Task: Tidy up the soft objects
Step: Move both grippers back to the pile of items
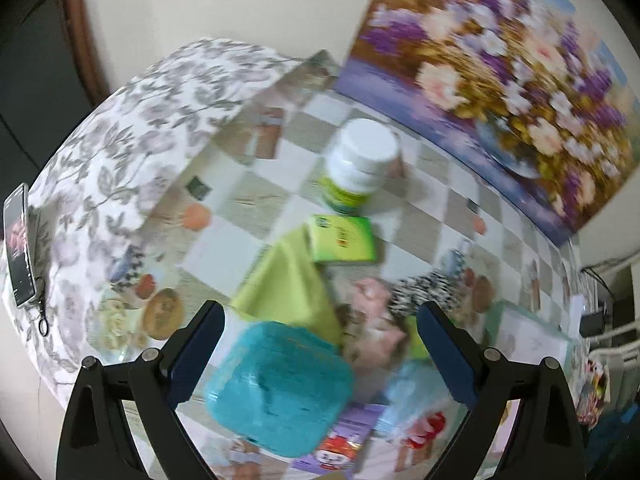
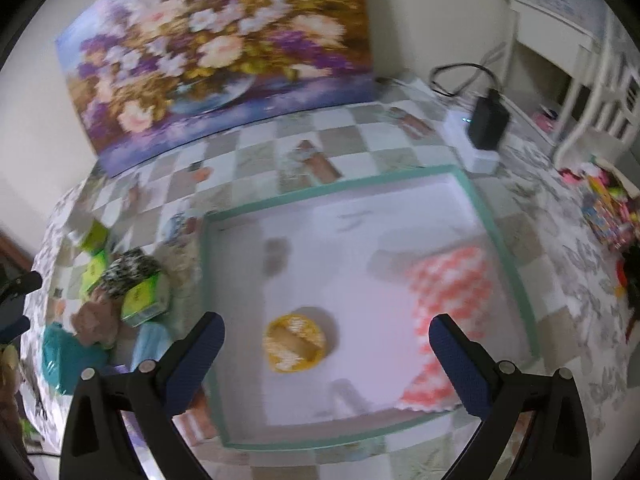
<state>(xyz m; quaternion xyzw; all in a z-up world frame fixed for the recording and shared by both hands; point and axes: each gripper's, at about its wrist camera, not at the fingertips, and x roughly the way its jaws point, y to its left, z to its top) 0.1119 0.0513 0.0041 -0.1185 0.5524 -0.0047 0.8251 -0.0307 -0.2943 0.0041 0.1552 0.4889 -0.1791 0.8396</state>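
Note:
In the left wrist view my left gripper (image 1: 320,352) is open, hovering over a pile of soft things: a teal sponge-like block (image 1: 280,388) between the fingers, a lime green cloth (image 1: 292,284), a pink plush piece (image 1: 372,320) and a black-and-white patterned item (image 1: 424,292). In the right wrist view my right gripper (image 2: 324,364) is open and empty above a white tray with a green rim (image 2: 472,196). The tray holds a yellow round scrubber (image 2: 296,344) and a pink-and-white checked cloth (image 2: 452,304). The pile (image 2: 120,292) lies left of the tray.
A white-capped bottle (image 1: 360,164) and a green packet (image 1: 344,240) stand beyond the pile. A flower painting (image 2: 224,48) leans on the wall. A black adapter on a white box (image 2: 484,124) sits behind the tray. A phone (image 1: 18,248) lies at the table's left edge.

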